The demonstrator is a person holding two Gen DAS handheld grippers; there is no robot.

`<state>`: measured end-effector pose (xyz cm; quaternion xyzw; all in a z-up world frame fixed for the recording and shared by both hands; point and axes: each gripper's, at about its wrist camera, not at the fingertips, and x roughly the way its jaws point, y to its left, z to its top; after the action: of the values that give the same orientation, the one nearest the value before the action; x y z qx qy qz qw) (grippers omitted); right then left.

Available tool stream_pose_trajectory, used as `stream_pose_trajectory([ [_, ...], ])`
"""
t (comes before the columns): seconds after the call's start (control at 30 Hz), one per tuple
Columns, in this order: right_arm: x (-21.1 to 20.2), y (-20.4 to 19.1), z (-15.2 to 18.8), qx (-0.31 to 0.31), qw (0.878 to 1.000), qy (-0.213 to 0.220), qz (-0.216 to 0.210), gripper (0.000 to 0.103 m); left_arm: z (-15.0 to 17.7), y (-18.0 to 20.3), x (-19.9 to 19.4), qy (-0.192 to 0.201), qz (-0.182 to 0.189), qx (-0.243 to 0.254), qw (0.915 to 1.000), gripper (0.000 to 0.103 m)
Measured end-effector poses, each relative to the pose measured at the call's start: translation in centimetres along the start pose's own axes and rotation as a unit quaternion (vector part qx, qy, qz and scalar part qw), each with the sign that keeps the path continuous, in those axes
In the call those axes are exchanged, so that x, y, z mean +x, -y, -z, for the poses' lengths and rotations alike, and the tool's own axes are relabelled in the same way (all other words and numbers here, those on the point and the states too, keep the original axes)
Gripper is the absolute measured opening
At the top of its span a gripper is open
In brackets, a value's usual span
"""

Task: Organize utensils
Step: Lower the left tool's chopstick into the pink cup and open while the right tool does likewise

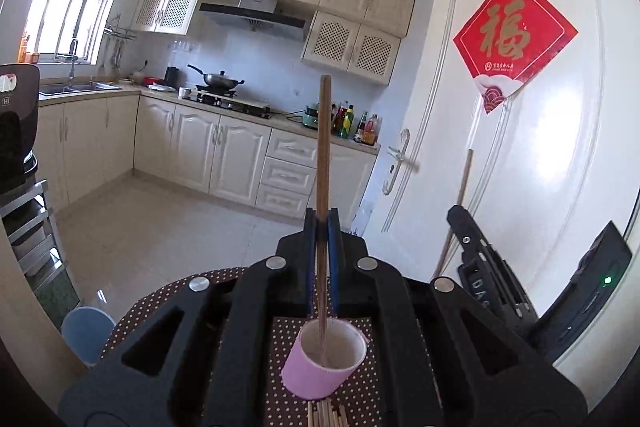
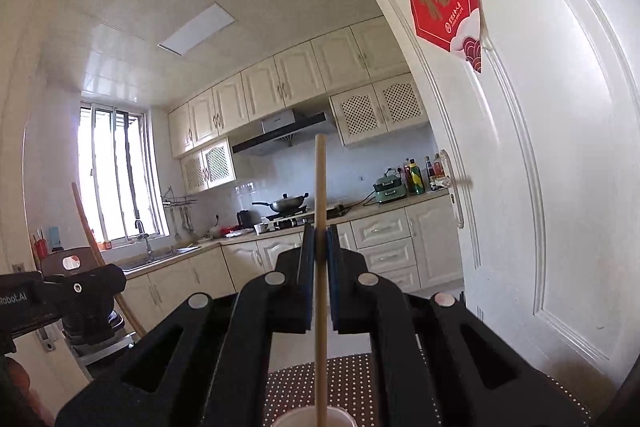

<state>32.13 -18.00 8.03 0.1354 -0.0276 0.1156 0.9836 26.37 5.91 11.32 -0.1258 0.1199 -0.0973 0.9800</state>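
Note:
In the left wrist view my left gripper (image 1: 322, 223) is shut on a dark brown chopstick (image 1: 323, 147) that stands upright. Its lower end hangs inside a pink cup (image 1: 320, 371) on the polka-dot tablecloth (image 1: 160, 307). Several loose pale chopsticks (image 1: 328, 415) lie just in front of the cup. My right gripper (image 2: 320, 235) is shut on a pale wooden chopstick (image 2: 320, 187), also upright, whose lower end dips into the cup's rim (image 2: 312, 419). Each gripper shows at the edge of the other's view: the right gripper (image 1: 456, 215) and the left gripper (image 2: 100, 275).
A white door (image 1: 540, 147) with a red paper hanging (image 1: 514, 39) and a lever handle (image 1: 394, 163) stands close on the right. A blue stool (image 1: 86, 331) sits by the table's left edge, with a metal shelf (image 1: 28, 227) beyond. Kitchen cabinets line the far walls.

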Motion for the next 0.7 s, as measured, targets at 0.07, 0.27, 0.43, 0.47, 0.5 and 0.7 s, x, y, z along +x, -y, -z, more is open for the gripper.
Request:
stream_pose_trajectory([
  [0.07,0.5,0.3,0.1,0.01,1.0,0.0,-0.001,0.005,-0.1,0.2,0.4,0.001,-0.001,0.003,1.0,0.006],
  [0.27,1.9,0.3,1.0,-0.009,1.0,0.001,-0.002,0.005,0.6,0.3,2.6,-0.009,-0.005,0.007,0.9999,0.006],
  [0.43,3.2,0.4,1.6,-0.011,1.0,-0.008,0.002,0.005,1.7,0.1,4.5,-0.025,-0.013,0.008,0.9996,0.006],
  [0.47,3.5,0.4,1.6,-0.007,1.0,-0.012,-0.001,0.005,1.9,0.1,4.7,-0.026,-0.012,0.007,0.9996,0.006],
  [0.5,3.8,0.5,1.7,-0.004,1.0,-0.015,-0.003,0.005,2.1,0.0,4.9,-0.028,-0.012,0.007,0.9995,0.006],
  [0.7,4.5,0.6,2.5,-0.005,1.0,-0.001,0.018,0.005,3.3,-0.4,5.9,-0.041,-0.007,0.007,0.9991,0.006],
])
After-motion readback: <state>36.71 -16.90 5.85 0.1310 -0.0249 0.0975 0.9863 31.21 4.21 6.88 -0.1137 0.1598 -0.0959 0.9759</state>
